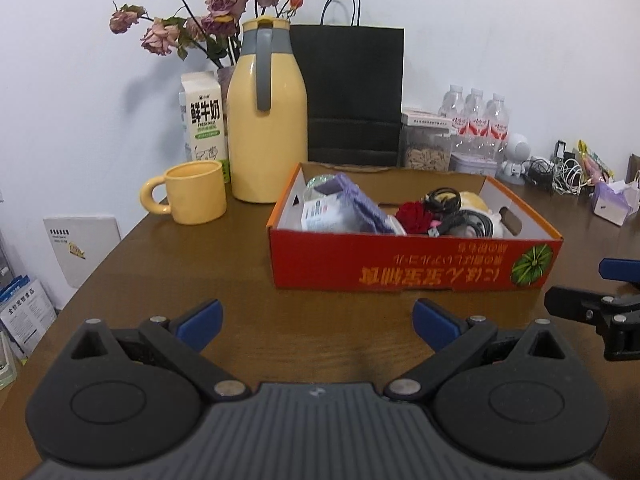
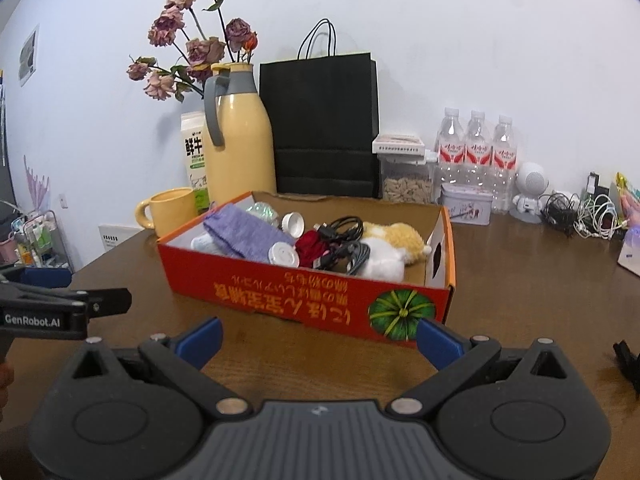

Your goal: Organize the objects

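Blue pads line both pairs of fingers, and both sets of jaws stand spread wide with nothing between them. The left gripper (image 1: 318, 322) hangs over bare brown wood of the table (image 1: 168, 264), touching nothing. The right gripper (image 2: 320, 338) hangs the same way, its right pad just in front of the near right corner of the box without clear contact.

Straight ahead of both pairs of jaws, a little beyond the fingertips, sits the red cardboard box (image 2: 280, 292), open-topped, printed with yellow characters and a green pumpkin. Inside it lie a purple cloth (image 2: 244, 236) at the left, white caps, a dark red flower-like thing (image 2: 312, 246) in the middle, coiled black cables (image 2: 344, 240), and a yellow and white plush toy (image 2: 394, 246) at the right.

Behind the box's left end stand a yellow mug (image 1: 192, 192), a milk carton (image 1: 202, 120) and a tall yellow jug (image 1: 266, 116) with a grey handle, with dried roses (image 1: 208, 8) behind them. A black paper bag (image 1: 352, 92) stands against the wall behind the box, then a clear jar, three water bottles (image 2: 476, 148), a small tin, a white robot figure and tangled cables farther right.
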Demonstrator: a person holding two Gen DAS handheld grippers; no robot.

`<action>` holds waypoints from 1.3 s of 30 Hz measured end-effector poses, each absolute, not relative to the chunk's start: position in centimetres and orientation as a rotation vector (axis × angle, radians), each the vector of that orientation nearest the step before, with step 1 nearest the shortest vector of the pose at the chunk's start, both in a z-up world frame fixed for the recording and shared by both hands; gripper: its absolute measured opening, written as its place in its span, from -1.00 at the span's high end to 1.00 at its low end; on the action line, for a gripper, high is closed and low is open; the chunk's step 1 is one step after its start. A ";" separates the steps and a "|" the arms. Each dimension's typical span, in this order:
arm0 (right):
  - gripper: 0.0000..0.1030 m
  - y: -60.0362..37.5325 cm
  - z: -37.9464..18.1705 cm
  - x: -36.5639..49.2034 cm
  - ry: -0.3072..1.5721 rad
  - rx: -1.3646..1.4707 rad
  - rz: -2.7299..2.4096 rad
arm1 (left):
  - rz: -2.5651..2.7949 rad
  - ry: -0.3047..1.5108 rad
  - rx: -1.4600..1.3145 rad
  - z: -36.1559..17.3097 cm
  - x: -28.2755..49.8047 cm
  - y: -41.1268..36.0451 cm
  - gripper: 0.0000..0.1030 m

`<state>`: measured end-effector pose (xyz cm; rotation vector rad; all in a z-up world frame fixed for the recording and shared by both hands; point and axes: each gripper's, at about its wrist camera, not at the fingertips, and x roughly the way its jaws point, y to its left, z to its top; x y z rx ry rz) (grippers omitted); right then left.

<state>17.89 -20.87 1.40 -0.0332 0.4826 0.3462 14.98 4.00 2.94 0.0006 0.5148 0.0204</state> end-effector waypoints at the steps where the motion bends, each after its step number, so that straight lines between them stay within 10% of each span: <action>1: -1.00 -20.9 1.3 17.8 0.487 -0.031 0.346 | 0.020 0.516 0.001 2.9 14.9 4.0 -1.00; 39: -1.00 -20.8 1.1 16.9 0.504 -0.025 0.345 | 0.008 0.527 0.008 2.6 13.6 3.4 -1.00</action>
